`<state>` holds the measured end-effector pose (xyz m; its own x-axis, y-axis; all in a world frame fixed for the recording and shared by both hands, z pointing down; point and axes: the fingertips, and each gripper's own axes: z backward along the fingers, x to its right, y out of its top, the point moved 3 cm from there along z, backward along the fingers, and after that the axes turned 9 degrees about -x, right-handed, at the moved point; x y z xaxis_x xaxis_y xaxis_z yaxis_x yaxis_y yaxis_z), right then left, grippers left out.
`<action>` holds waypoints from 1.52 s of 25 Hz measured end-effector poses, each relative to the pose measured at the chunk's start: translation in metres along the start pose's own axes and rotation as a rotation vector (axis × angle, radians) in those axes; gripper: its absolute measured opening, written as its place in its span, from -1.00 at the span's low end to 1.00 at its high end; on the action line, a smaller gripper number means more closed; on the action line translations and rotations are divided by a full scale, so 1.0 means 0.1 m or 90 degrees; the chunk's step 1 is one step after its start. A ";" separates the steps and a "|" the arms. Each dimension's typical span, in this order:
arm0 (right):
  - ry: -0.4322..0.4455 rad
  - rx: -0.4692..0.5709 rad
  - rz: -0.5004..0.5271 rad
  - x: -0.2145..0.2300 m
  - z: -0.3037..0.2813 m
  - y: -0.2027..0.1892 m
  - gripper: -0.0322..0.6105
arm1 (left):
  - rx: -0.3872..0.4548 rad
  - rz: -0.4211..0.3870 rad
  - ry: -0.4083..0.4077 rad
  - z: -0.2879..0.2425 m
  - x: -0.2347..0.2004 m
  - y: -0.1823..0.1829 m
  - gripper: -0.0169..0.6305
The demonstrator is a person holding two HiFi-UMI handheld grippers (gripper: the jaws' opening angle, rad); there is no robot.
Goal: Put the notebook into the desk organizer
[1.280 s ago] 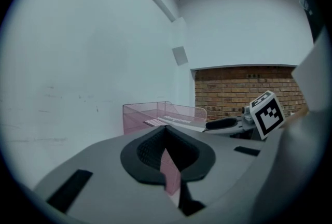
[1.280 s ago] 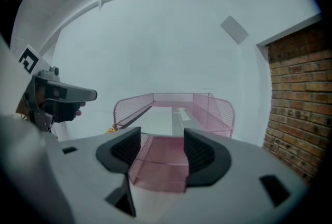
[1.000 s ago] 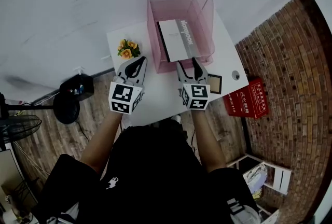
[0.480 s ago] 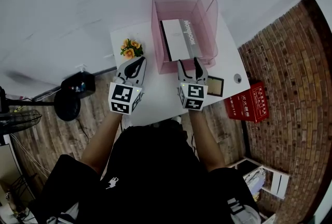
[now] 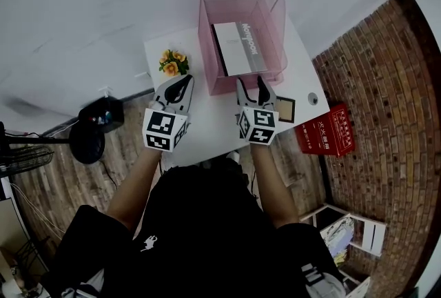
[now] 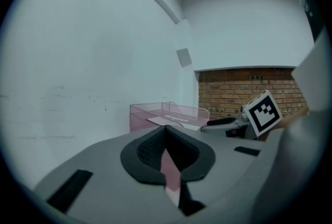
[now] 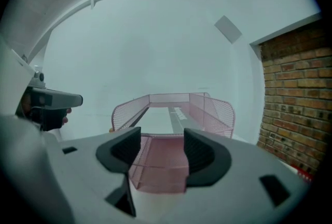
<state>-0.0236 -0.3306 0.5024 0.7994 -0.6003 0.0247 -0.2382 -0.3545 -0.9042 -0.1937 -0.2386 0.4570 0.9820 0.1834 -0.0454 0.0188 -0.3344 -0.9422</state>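
A pink mesh desk organizer (image 5: 207,41) stands at the far side of a small white table (image 5: 207,124). Inside it lies a white and grey notebook (image 5: 238,48), flat on the bottom. My right gripper (image 5: 247,84) is just in front of the organizer's near wall, open and empty; its own view looks straight into the organizer (image 7: 207,109) with the notebook (image 7: 179,116) in it. To the left, my left gripper (image 5: 180,83) hovers over the table, shut with nothing in it. From the left gripper view the organizer (image 6: 142,114) appears beyond the closed jaws.
A small pot of orange and yellow flowers (image 5: 171,63) stands at the table's left, close to the left gripper. A small dark framed square (image 5: 285,110) and a round hole (image 5: 313,99) are at the table's right. A red box (image 5: 327,129) sits on the floor by the brick wall.
The right gripper has drawn back a little from the organizer, away from the notebook resting inside. The left gripper has barely moved.
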 end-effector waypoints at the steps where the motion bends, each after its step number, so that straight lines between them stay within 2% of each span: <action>1: 0.001 0.003 -0.007 -0.01 0.04 0.00 -0.14 | -0.003 0.005 -0.018 0.01 0.02 -0.01 -0.94; 4: 0.000 0.007 -0.026 -0.03 0.20 -0.01 -0.15 | -0.020 -0.003 -0.064 0.02 0.13 -0.08 -0.94; 9: 0.000 0.029 -0.037 -0.07 0.54 0.00 -0.47 | -0.014 -0.049 -0.075 0.06 0.30 -0.19 -0.94; 12: 0.009 0.048 -0.037 -0.07 0.77 0.04 -0.66 | 0.001 -0.047 -0.073 0.14 0.41 -0.19 -0.94; 14: 0.015 0.061 -0.040 -0.07 0.90 0.06 -0.88 | 0.018 -0.042 -0.063 0.21 0.45 -0.16 -0.94; 18: 0.040 0.078 -0.036 -0.07 1.14 0.14 -0.89 | 0.047 -0.024 -0.041 0.37 0.54 -0.07 -0.94; 24: 0.078 0.087 -0.025 -0.06 1.63 0.08 -0.89 | 0.041 -0.002 -0.010 0.65 0.87 -0.13 -0.94; 29: 0.092 0.102 -0.025 0.03 2.10 -0.04 -0.89 | 0.035 -0.018 0.021 0.89 1.23 -0.23 -0.94; 38: 0.124 0.125 -0.034 0.11 2.83 -0.30 -0.89 | 0.046 -0.032 0.048 1.41 1.84 -0.32 -0.94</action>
<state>0.1481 -0.1236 0.4088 0.6822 -0.7179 0.1386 -0.0721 -0.2547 -0.9643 -0.0406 -0.0635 0.4320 0.9915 0.1276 0.0247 0.0572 -0.2578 -0.9645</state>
